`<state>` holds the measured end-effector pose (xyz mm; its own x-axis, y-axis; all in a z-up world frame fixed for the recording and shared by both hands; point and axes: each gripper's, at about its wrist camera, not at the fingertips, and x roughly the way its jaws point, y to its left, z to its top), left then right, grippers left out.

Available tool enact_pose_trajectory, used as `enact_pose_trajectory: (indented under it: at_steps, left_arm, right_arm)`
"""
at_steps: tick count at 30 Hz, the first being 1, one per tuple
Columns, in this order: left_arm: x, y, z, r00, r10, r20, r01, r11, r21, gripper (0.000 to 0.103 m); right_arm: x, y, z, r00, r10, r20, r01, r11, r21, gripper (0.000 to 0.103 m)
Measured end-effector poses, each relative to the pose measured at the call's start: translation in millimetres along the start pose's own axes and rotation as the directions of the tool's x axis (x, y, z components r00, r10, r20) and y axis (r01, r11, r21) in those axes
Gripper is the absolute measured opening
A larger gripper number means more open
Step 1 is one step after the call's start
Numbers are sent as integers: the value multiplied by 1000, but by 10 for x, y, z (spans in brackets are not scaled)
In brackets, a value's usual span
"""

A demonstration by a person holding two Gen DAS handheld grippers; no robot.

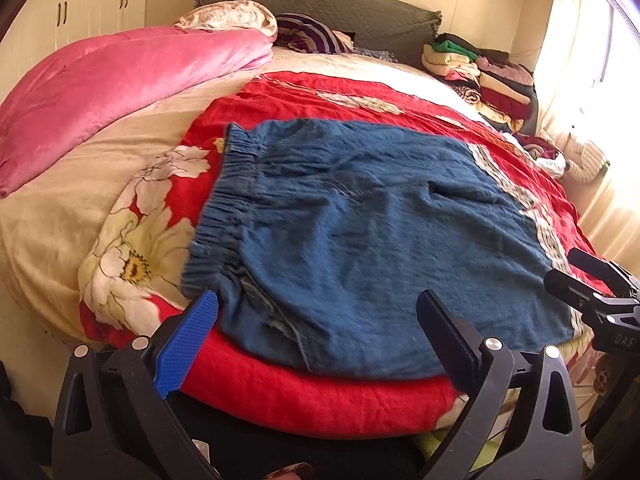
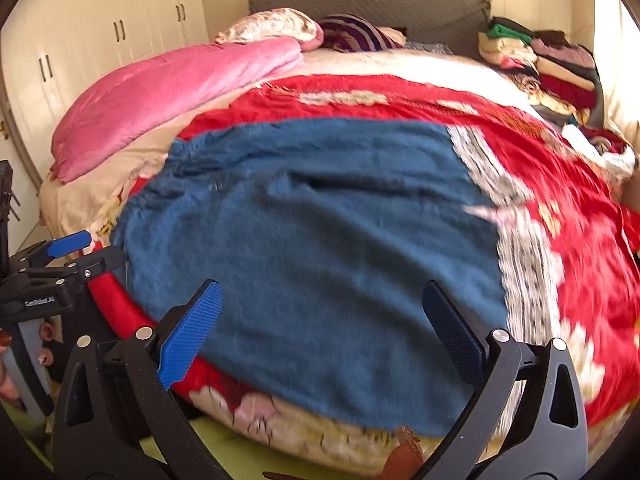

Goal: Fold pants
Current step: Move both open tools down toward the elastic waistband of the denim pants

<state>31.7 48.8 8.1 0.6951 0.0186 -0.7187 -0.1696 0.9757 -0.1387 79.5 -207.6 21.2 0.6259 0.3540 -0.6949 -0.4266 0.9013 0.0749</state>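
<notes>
Blue pants (image 1: 360,232) lie folded flat on a red floral bedspread (image 1: 320,96), the gathered elastic waistband (image 1: 224,204) to the left. My left gripper (image 1: 320,312) stands open just above the near edge of the pants, nothing between its fingers. In the right wrist view the same blue pants (image 2: 312,248) fill the middle, and my right gripper (image 2: 320,300) is open over their near part, also holding nothing. Each gripper shows in the other's view: the right gripper (image 1: 576,276) at the far right, the left gripper (image 2: 86,252) at the far left with a hand below it.
A pink quilt (image 1: 120,80) lies along the bed's left side. Pillows (image 1: 232,16) rest against a grey headboard (image 1: 340,4). A pile of folded clothes (image 1: 488,72) occupies the far right corner. White wardrobe doors (image 2: 100,20) stand to the left; a bright curtain (image 1: 580,80) to the right.
</notes>
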Motion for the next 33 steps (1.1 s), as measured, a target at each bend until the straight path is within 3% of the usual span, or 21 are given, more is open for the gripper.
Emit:
enact_pose_trajectory:
  at_steps: [5, 16, 22, 33]
  left_arm:
    - [96, 189, 182, 1000, 14, -8, -14, 999, -32, 99]
    - [384, 559, 671, 999, 21, -25, -23, 997, -70, 99]
    - [620, 793, 908, 998, 40, -57, -46, 994, -104, 99]
    - [1067, 1035, 1333, 993, 52, -108, -61, 995, -81, 99]
  right_arm:
    - [181, 78, 247, 1000, 29, -3, -29, 999, -29, 95]
    - [526, 167, 707, 1000, 14, 19, -12, 995, -95, 95]
    - [757, 139, 1027, 998, 69, 3, -69, 992, -102, 95]
    - [1239, 141, 1492, 997, 71, -38, -77, 981, -178, 95]
